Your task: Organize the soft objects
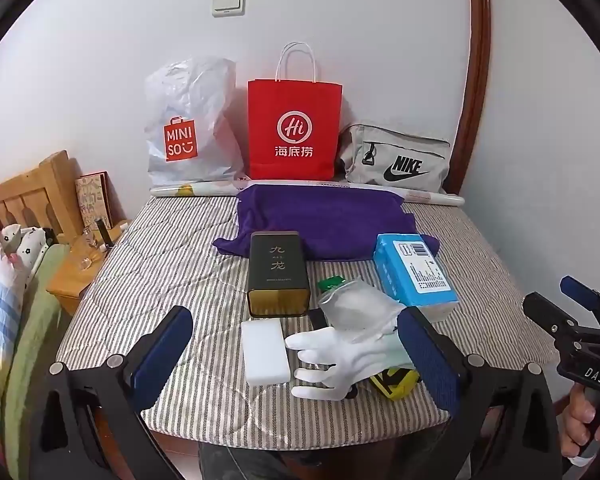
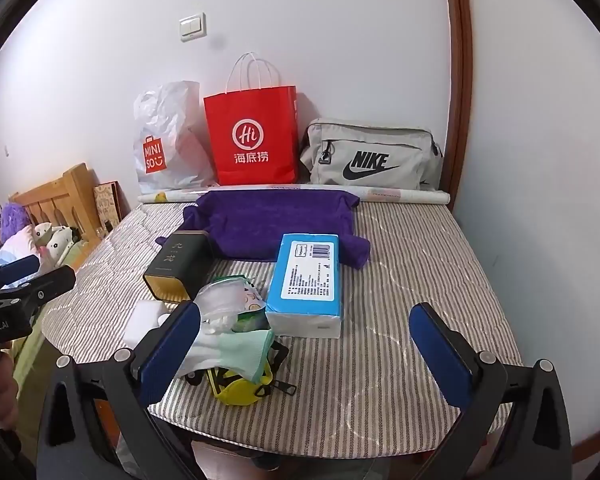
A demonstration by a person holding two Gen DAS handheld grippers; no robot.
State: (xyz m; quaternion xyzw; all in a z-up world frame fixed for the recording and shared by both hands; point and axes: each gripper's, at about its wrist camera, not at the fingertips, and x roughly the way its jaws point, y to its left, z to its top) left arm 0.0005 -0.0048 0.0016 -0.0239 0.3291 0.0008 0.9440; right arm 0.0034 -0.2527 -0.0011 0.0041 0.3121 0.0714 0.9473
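Observation:
On the striped pad lie a white glove [image 1: 340,364] [image 2: 228,350], a white sponge block [image 1: 266,352] [image 2: 146,320], a clear plastic pouch [image 1: 356,308] [image 2: 224,300], a yellow-and-black pouch [image 1: 394,382] [image 2: 240,386], a blue tissue pack [image 1: 414,274] [image 2: 306,282], a dark tin box [image 1: 278,274] [image 2: 178,266] and a purple towel [image 1: 328,220] [image 2: 272,222]. My left gripper [image 1: 296,356] is open above the near edge, with the sponge and glove seen between its fingers. My right gripper [image 2: 306,350] is open too, hovering over bare pad right of the glove.
Against the wall stand a white Miniso bag [image 1: 188,128] [image 2: 166,140], a red paper bag [image 1: 294,128] [image 2: 252,140] and a grey Nike bag [image 1: 398,158] [image 2: 370,154]. A rolled sheet [image 1: 432,198] [image 2: 400,194] lies in front. A wooden nightstand [image 1: 74,268] and bed are left.

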